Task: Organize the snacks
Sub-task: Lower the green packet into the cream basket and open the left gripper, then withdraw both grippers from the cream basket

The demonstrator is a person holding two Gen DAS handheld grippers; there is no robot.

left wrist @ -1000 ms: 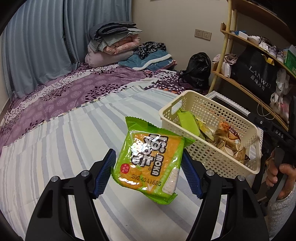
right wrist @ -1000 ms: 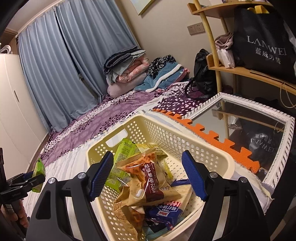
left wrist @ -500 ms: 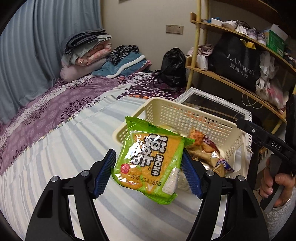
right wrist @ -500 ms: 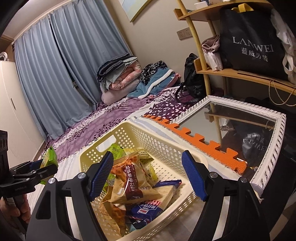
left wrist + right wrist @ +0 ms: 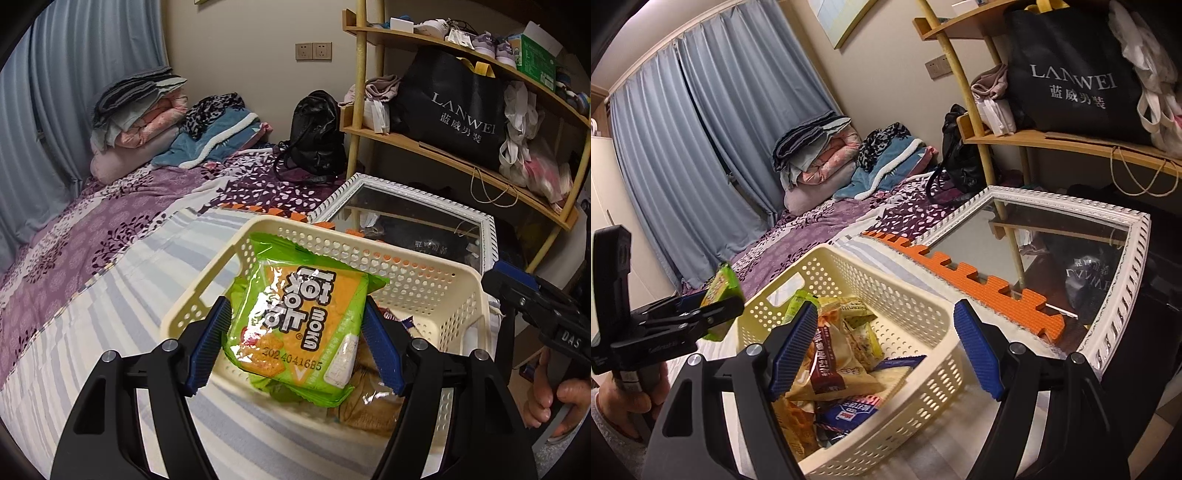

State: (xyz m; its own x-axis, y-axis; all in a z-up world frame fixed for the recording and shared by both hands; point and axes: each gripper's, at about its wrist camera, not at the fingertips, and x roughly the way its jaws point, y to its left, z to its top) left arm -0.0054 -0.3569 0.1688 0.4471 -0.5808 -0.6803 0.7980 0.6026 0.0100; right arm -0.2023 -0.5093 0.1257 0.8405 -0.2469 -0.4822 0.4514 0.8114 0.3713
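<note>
The left hand-held gripper [image 5: 295,345] is clamped on a green and orange cracker packet [image 5: 295,325], its blue pads pressing the packet's two sides. In the left wrist view the packet hangs at the centre of the frame, in front of and over the near end of a cream perforated basket [image 5: 424,291]. The printing on the packet reads upside down from here. In the right wrist view the same packet [image 5: 720,284] shows at the left edge, just beside the basket's [image 5: 905,306] handle end, with a hand [image 5: 624,402] gripping the tool's handle at lower left.

The right hand-held gripper [image 5: 884,354] stands with its jaws apart and nothing between the pads; it hovers over the near rim of the basket in the lower middle of its frame. Its holder's hand [image 5: 554,402] shows at the lower right of the left wrist view.

Inside the basket lie several snack packets [image 5: 831,354]: a brown one with a dark red label, a blue and white one [image 5: 849,410] nearest the camera, and a green one [image 5: 796,306] toward the far end.

The basket rests on a bed with a pale striped sheet [image 5: 110,314]. Just beyond it an orange foam mat edge [image 5: 979,291] borders a white-framed mirror [image 5: 1071,236] lying flat at right. Folded blankets [image 5: 820,155] pile near the blue curtains [image 5: 720,129] at the upper left.
</note>
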